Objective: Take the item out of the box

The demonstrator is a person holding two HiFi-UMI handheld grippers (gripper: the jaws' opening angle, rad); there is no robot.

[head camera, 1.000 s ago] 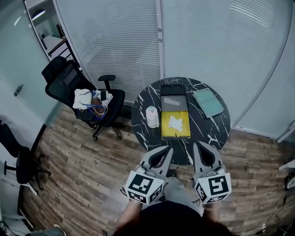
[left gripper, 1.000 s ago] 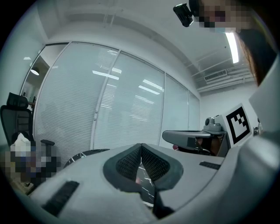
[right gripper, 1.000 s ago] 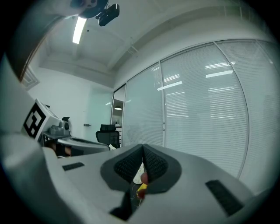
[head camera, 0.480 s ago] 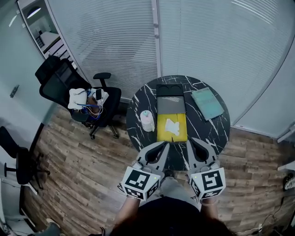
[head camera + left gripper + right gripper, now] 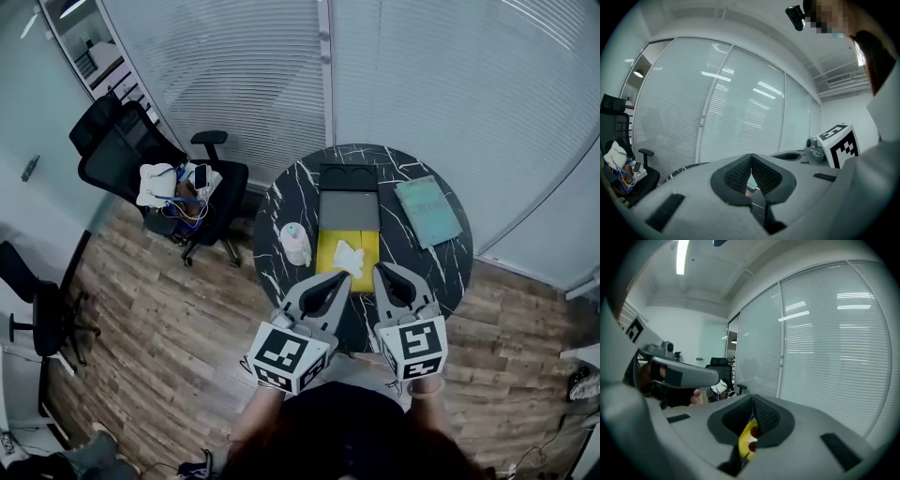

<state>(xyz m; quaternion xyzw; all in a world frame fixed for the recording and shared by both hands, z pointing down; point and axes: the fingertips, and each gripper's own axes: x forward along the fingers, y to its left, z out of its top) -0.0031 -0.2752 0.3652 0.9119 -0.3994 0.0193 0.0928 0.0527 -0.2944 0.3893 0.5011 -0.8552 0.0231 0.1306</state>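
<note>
Two grippers, both clenched; the left gripper (image 5: 337, 279) has its jaws pressed tip to tip in its own view with nothing between them; the right gripper (image 5: 381, 271) is the same, pads met at the tip and empty, a patch of yellow showing beyond the gap lower down. Both point away from the person, tips over the near part of the round black marble table (image 5: 287, 202); the left tip is by the near left corner of the yellow box (image 5: 368, 243), the right tip by its near right corner. Inside the box lies the white crumpled item (image 5: 348, 255), untouched. Far of the yellow part, a grey panel (image 5: 349, 211), then a black tray (image 5: 349, 175) at the far rim. On the left, a white roll (image 5: 294, 244) stands just beside the box; on the right, bare marble separates it from a teal book (image 5: 427, 212). An office chair (image 5: 155, 173) stands well left of the table.
</note>
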